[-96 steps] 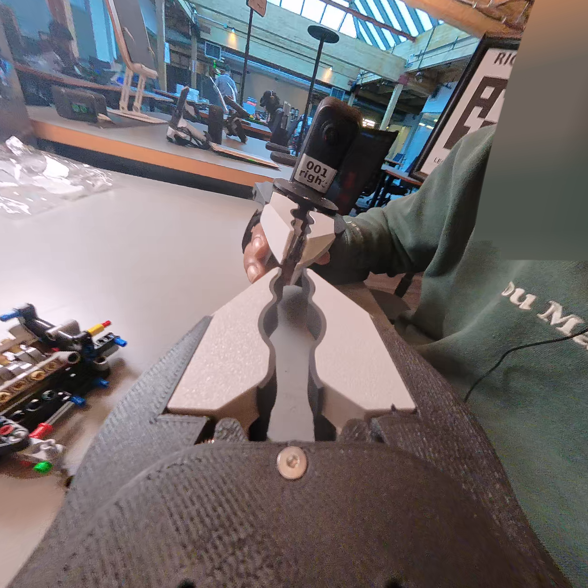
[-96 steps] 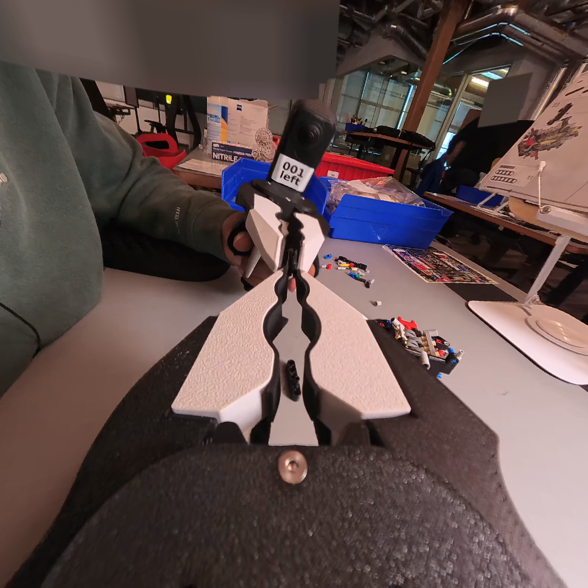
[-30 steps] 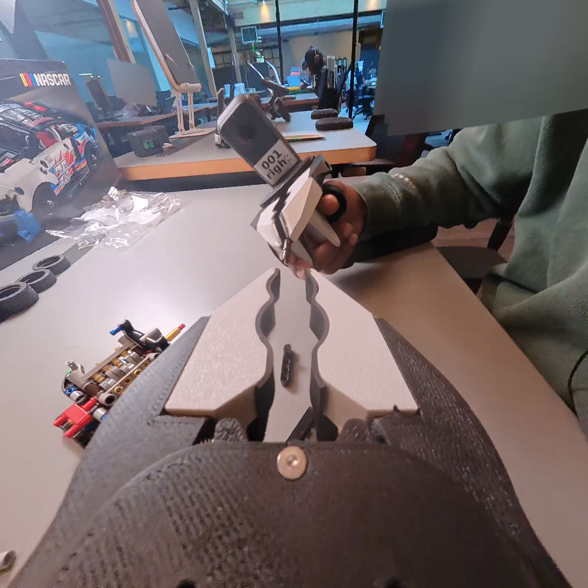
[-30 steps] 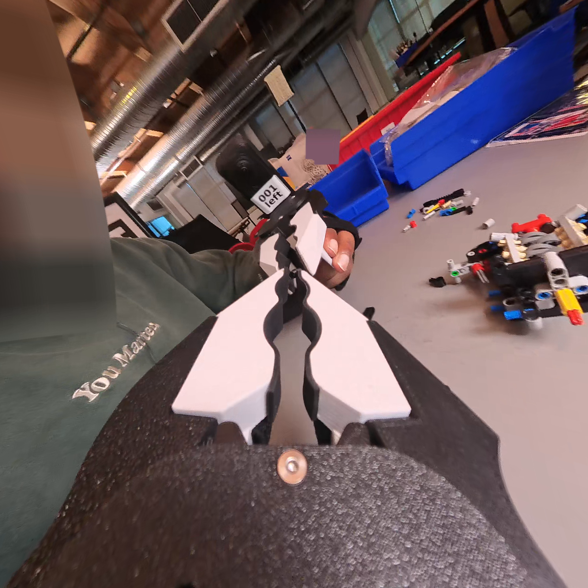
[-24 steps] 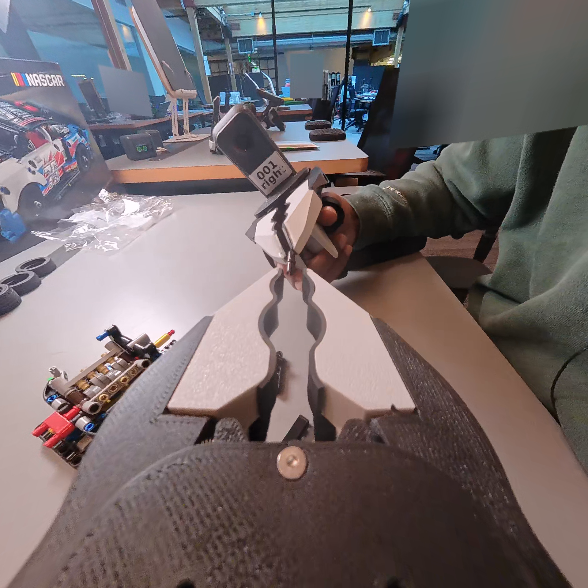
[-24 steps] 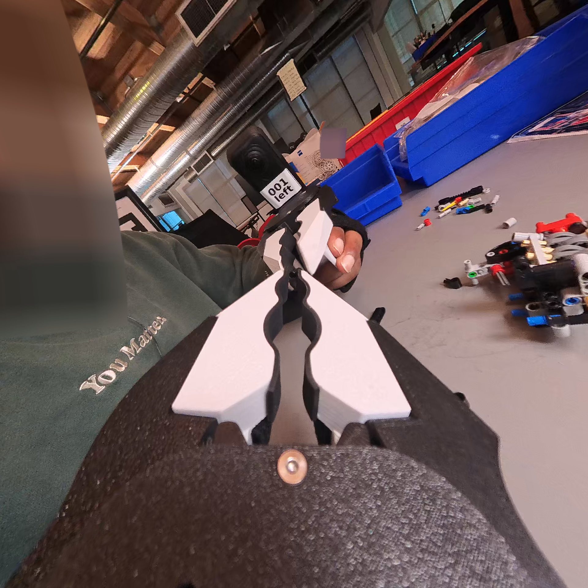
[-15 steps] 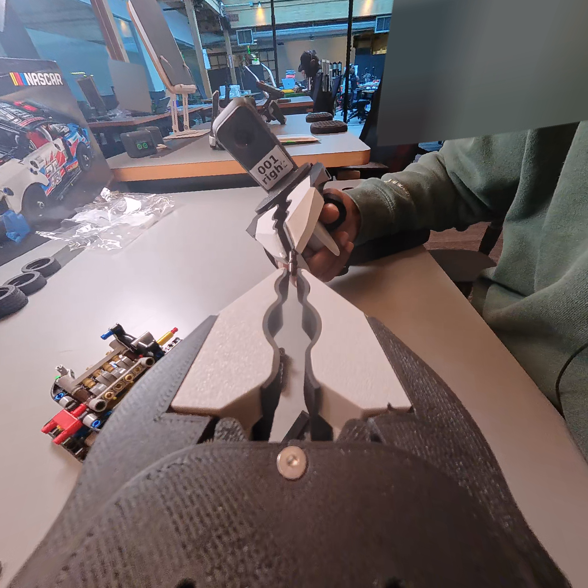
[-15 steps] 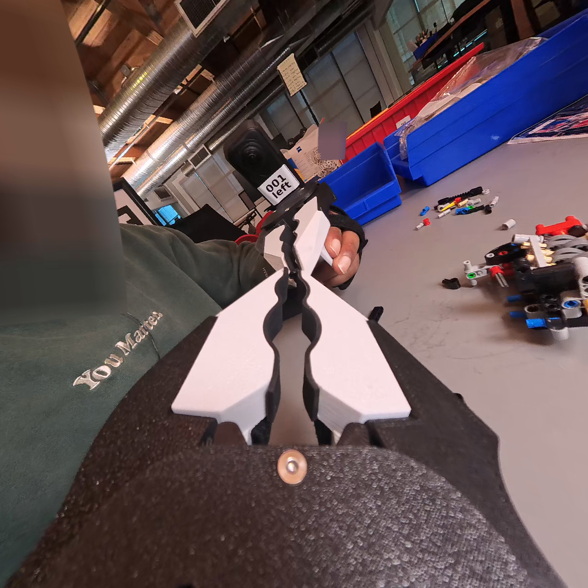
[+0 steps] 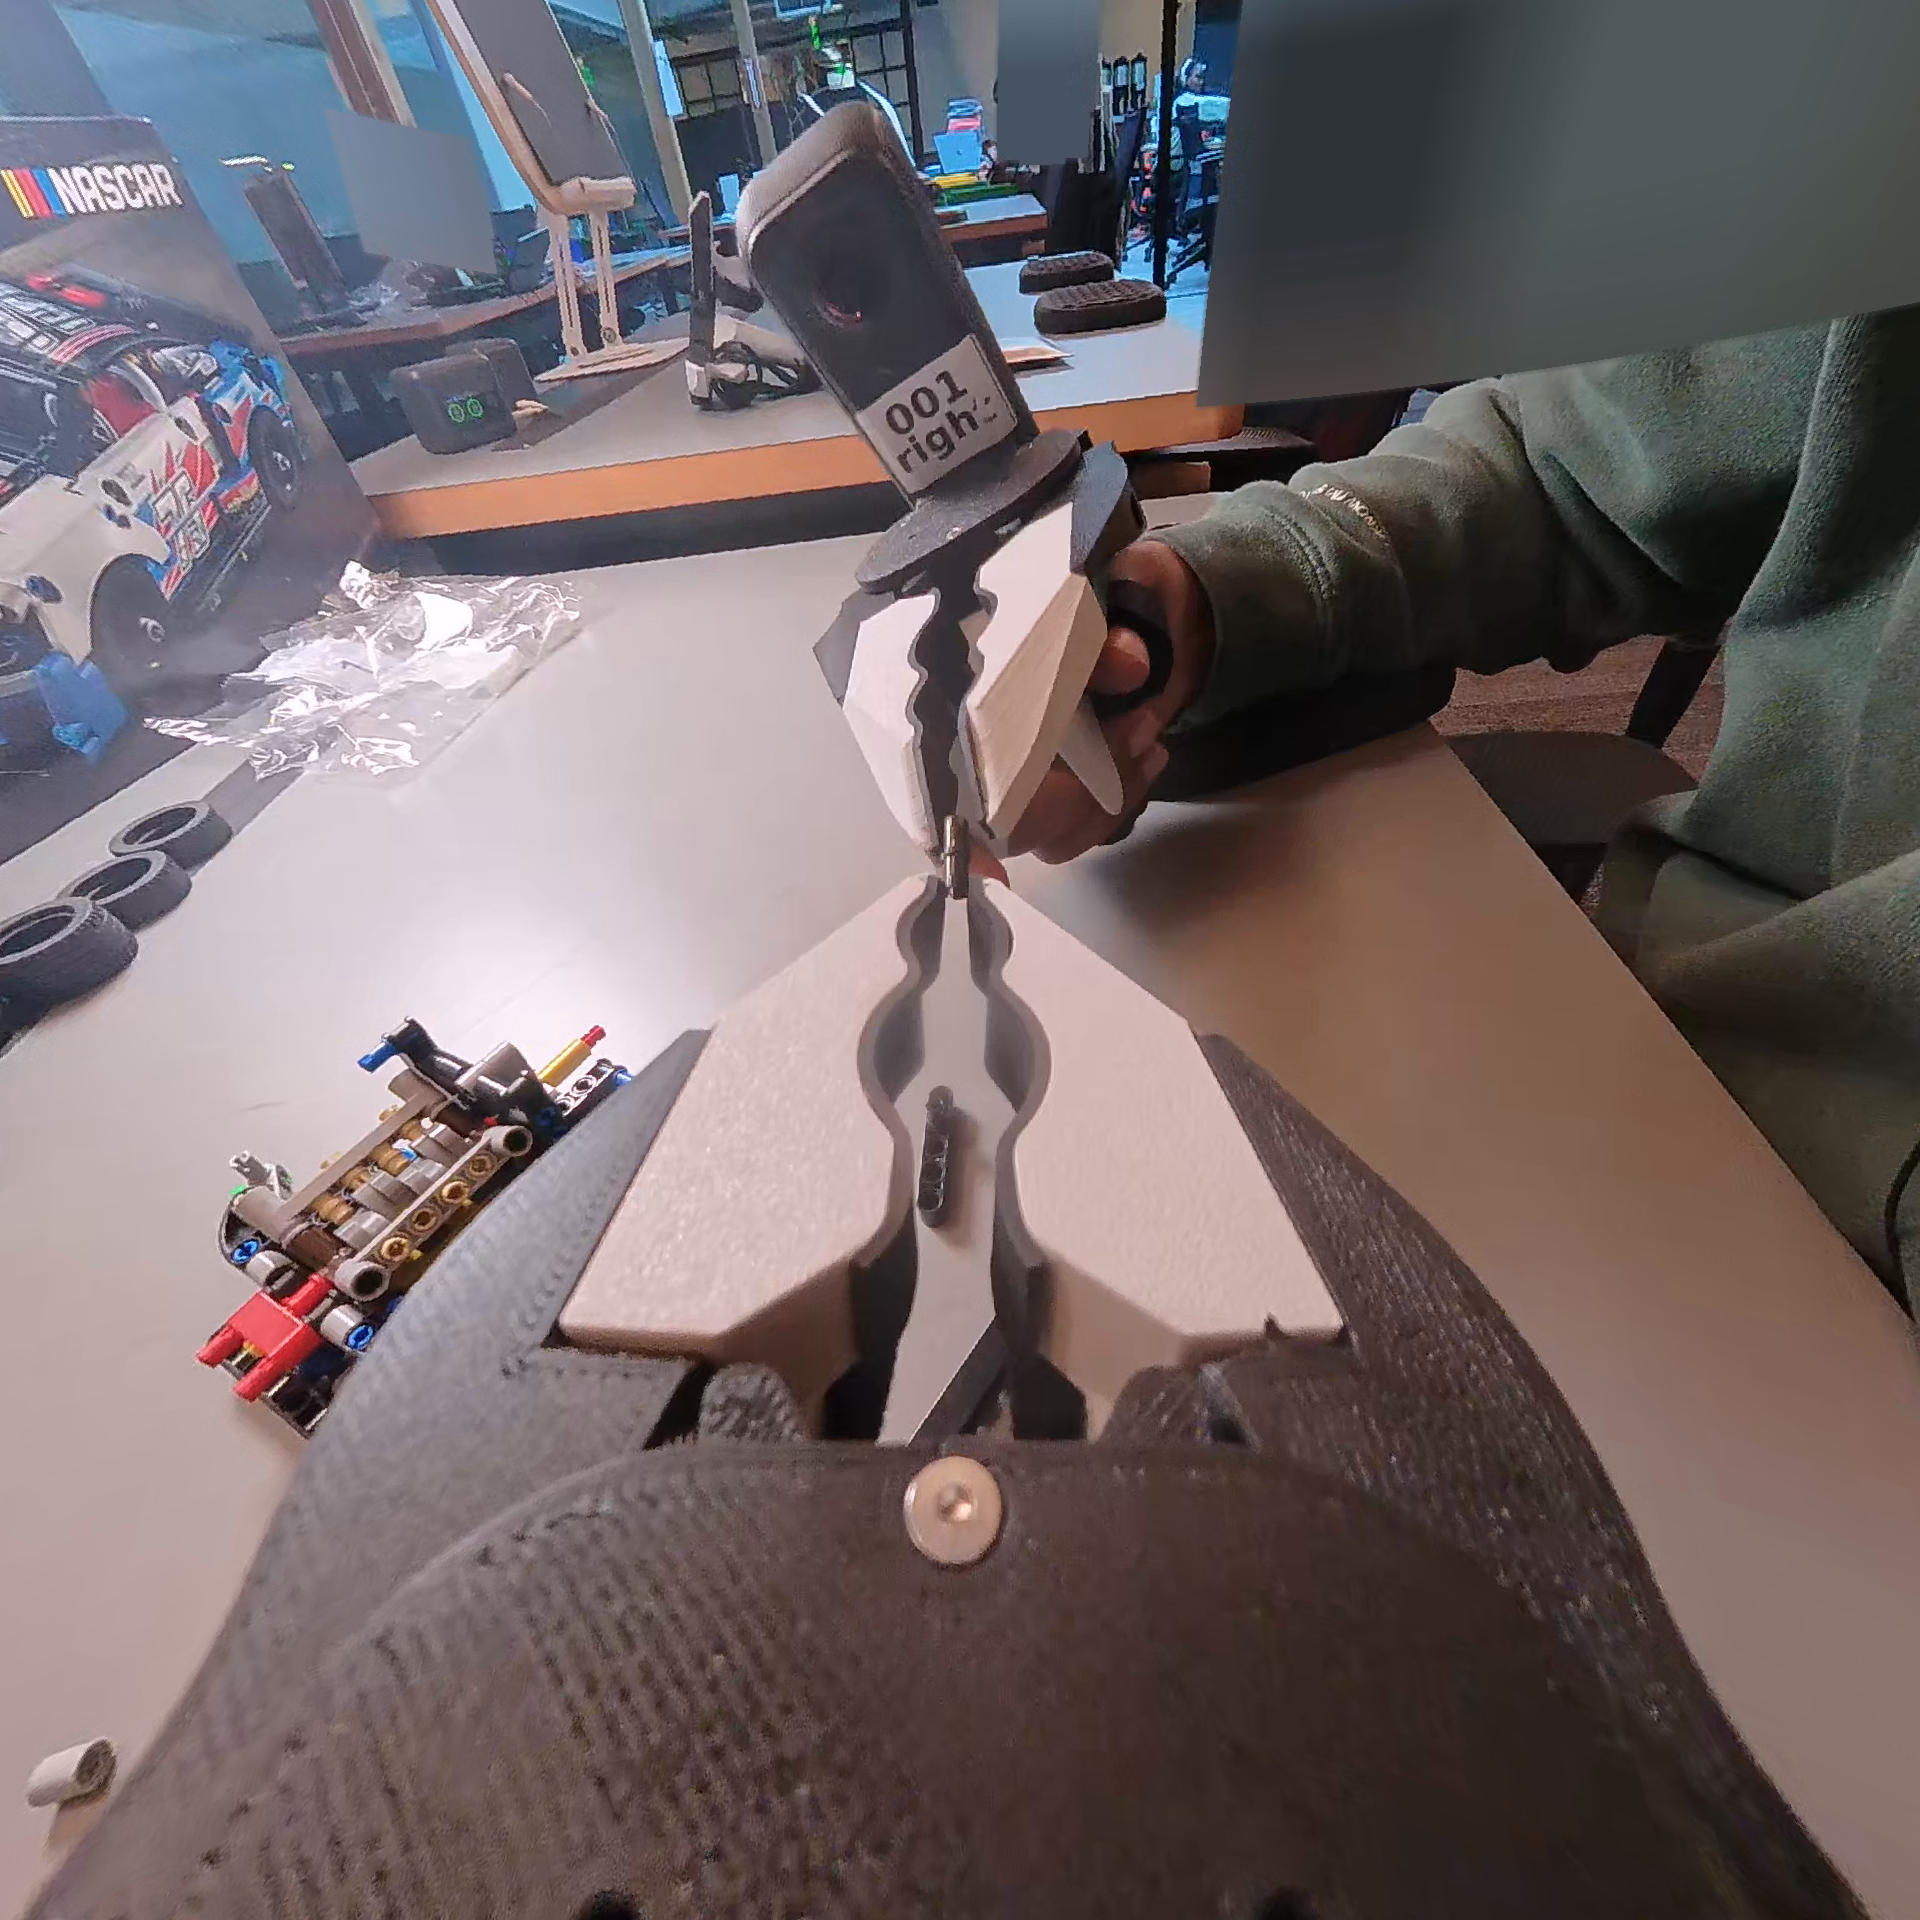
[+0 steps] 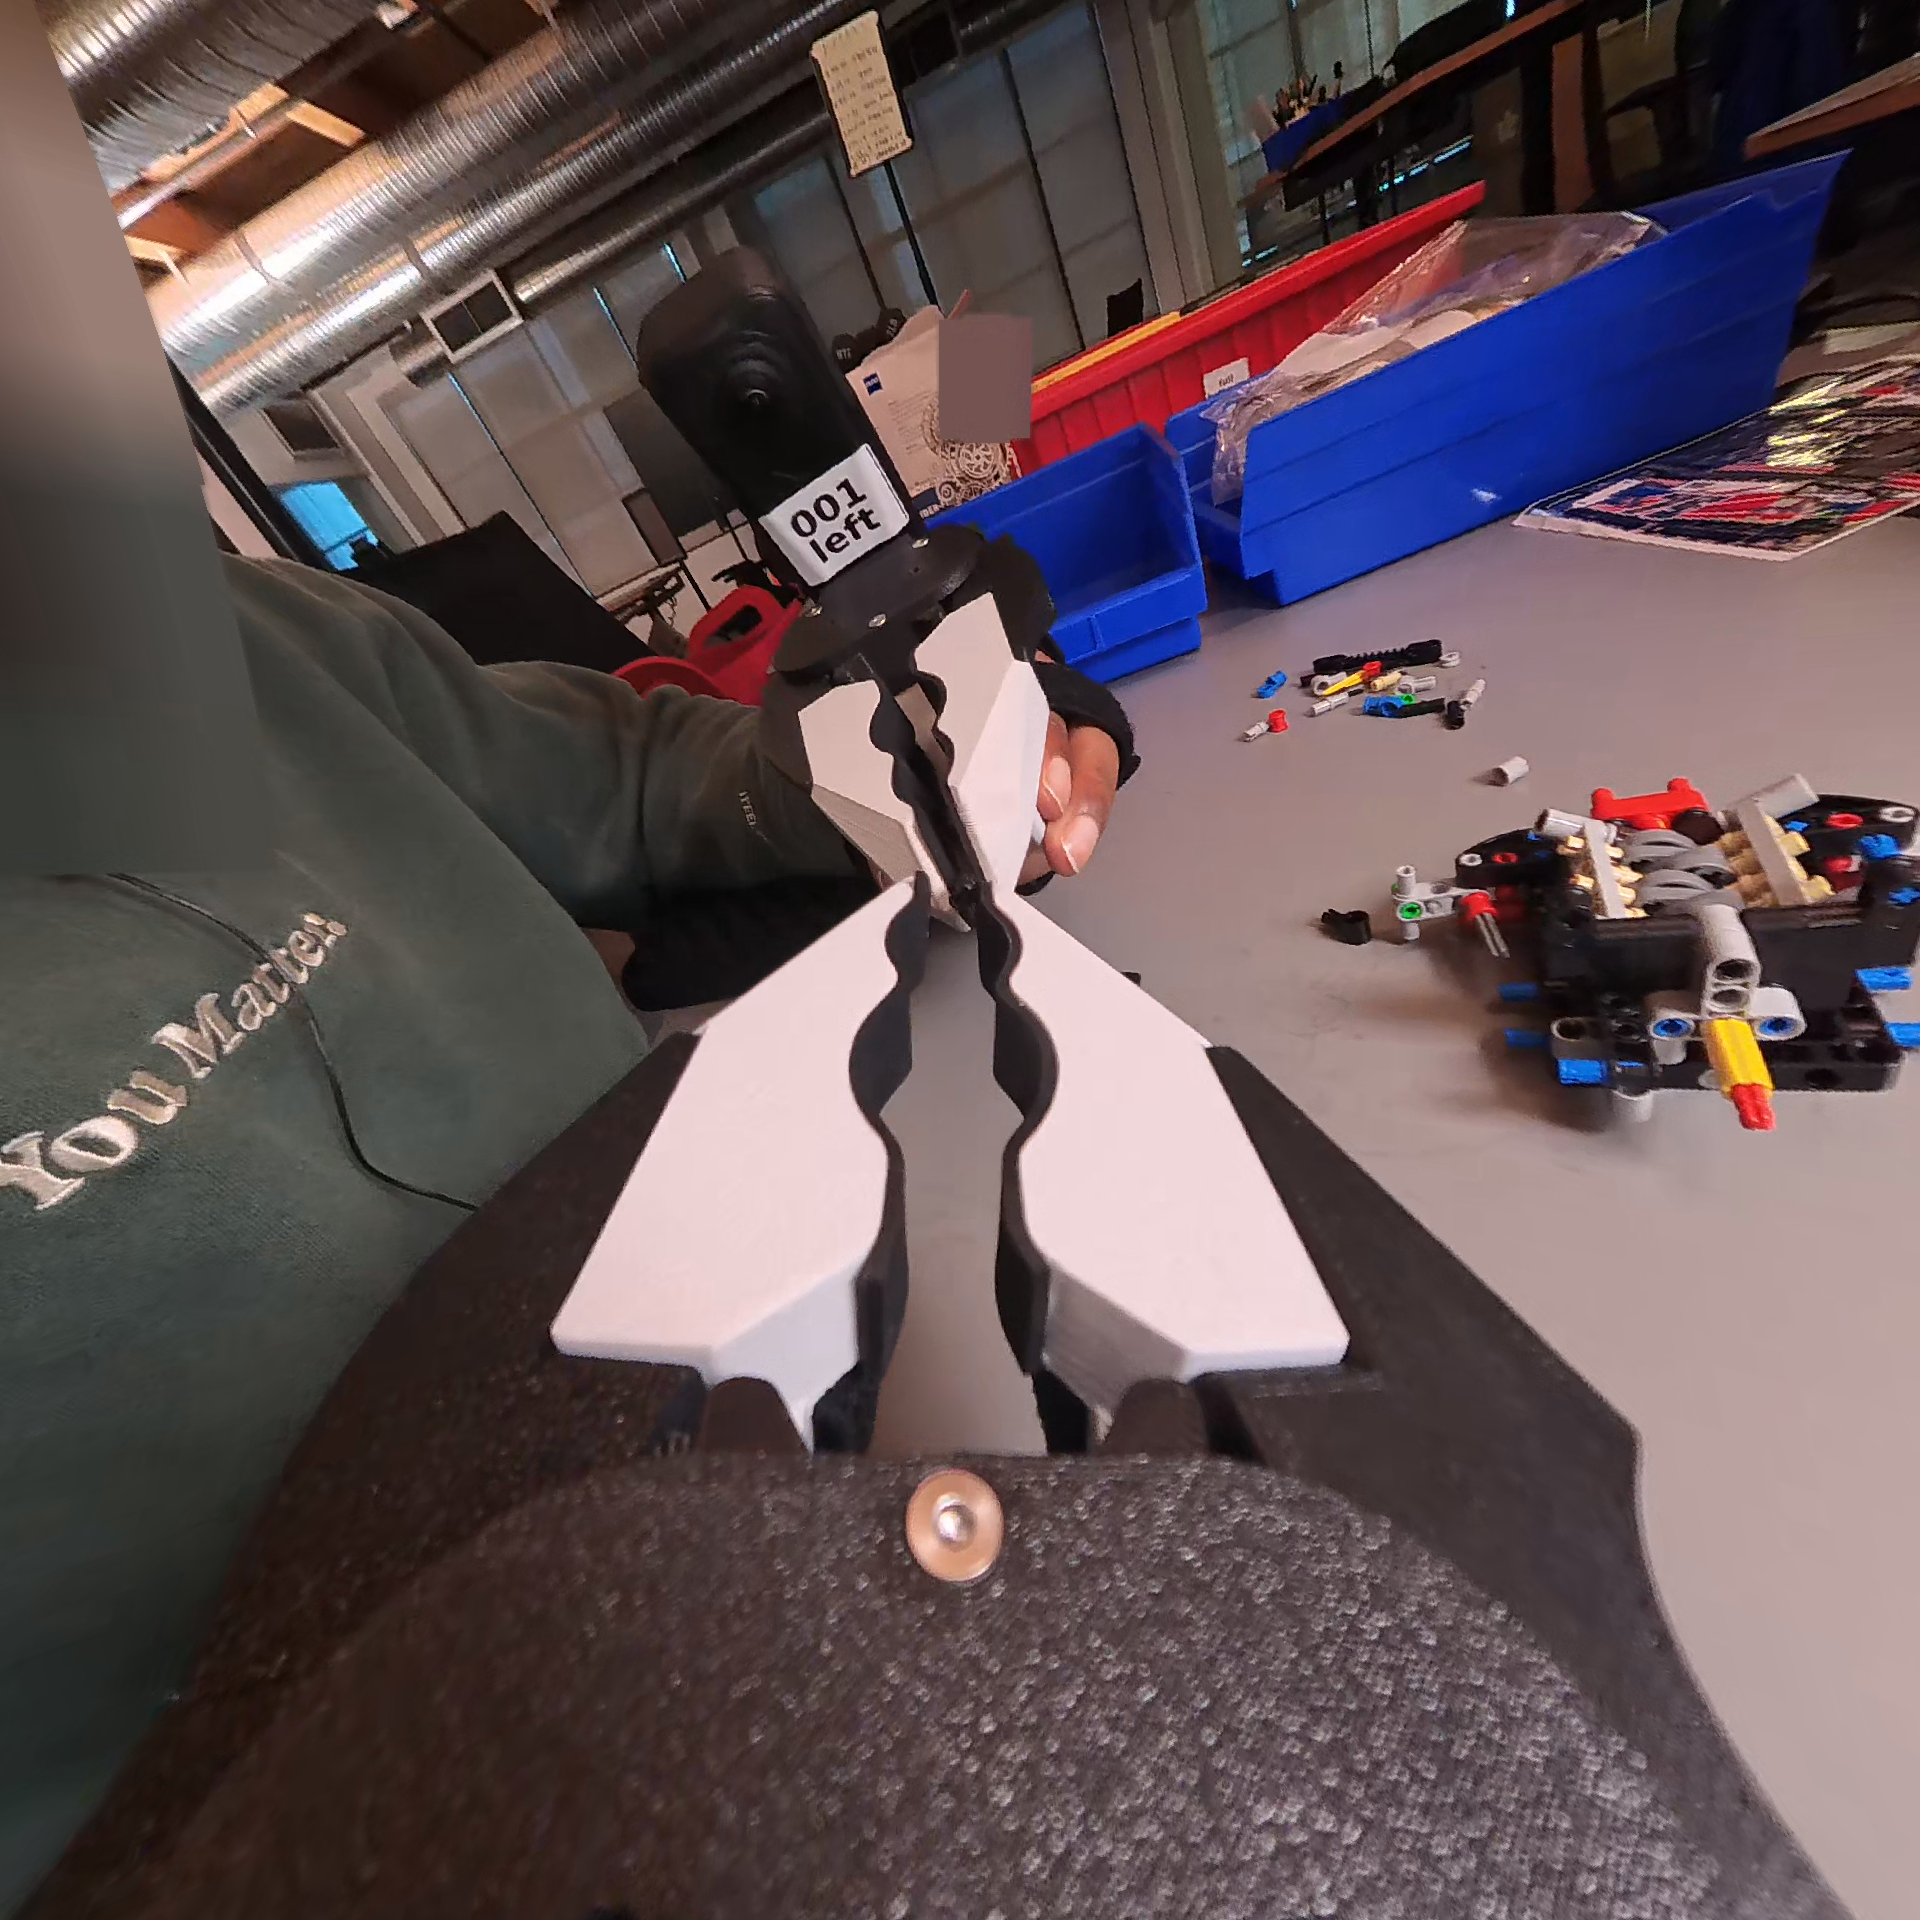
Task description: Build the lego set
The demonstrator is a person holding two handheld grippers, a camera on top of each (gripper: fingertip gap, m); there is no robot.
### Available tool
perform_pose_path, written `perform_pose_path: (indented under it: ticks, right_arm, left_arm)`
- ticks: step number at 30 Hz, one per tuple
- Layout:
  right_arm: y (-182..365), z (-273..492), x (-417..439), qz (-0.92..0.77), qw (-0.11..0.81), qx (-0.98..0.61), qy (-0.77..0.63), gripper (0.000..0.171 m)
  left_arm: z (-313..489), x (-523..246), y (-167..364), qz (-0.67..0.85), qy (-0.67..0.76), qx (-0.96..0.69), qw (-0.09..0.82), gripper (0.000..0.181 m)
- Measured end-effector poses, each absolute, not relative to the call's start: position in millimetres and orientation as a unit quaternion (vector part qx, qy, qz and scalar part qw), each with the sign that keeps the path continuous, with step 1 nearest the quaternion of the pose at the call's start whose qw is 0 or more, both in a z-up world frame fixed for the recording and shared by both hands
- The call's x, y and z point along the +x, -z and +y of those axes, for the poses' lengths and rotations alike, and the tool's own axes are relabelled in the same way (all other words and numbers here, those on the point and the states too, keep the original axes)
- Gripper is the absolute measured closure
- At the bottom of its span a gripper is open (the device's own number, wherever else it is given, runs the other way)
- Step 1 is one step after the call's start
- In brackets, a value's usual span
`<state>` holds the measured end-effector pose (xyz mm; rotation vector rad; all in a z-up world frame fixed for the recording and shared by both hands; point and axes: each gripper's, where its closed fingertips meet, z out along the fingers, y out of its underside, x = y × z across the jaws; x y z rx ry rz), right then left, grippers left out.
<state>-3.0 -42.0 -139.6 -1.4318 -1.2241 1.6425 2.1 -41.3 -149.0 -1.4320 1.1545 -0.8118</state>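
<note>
A grey tabletop (image 9: 623,831) is carrying everything, and a person in a green sweatshirt (image 9: 1558,540) is sitting at its edge with a tool in each hand. A large box printed with a race car (image 9: 114,416) is standing at the far left of the left wrist view. In the right wrist view, blue bins (image 10: 1507,447) are lining the far side.

The left gripper (image 9: 954,899) and the right gripper (image 10: 954,899) are pointing at each other above the tabletop, tip to tip. The right jaws are pinching a small dark pin (image 9: 954,852) at their very end. The left jaws are standing narrow, drawn almost together at the tips, and the pin's lower end is sitting right at them (whether they are actually gripping it, I cannot tell).

The partly built lego assembly (image 9: 405,1195) is lying on the tabletop just beside the left gripper's body, well apart from the meeting tips. Crumpled clear plastic bags (image 9: 384,665) are lying before the box, and black tyres (image 9: 62,945) are sitting near the left edge. A short black beam (image 9: 938,1153) is lying on the tabletop, showing through the gap between the left fingers. Loose small pieces (image 10: 1371,686) are lying scattered near the bins.
</note>
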Motion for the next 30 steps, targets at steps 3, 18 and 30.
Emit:
perform_pose_path:
  ticks: [3, 18, 30]
  right_arm:
    - [141.3, -42.4, -3.7, -0.475, 0.326, -0.543, -0.611, 0.165]
    - [151.5, -43.8, -3.9, -0.534, 0.359, -0.537, -0.546, 0.169]
    - [212.9, -30.7, -9.4, -0.772, 0.279, -0.505, -0.267, 0.169]
  left_arm:
    - [-41.7, 2.4, 149.9, 0.488, 0.338, -0.601, 0.535, 0.179]
    - [-31.8, -8.5, 175.3, 0.497, 0.328, -0.647, 0.476, 0.16]
    - [-32.3, -18.2, 238.5, 0.54, 0.302, -0.722, 0.31, 0.158]
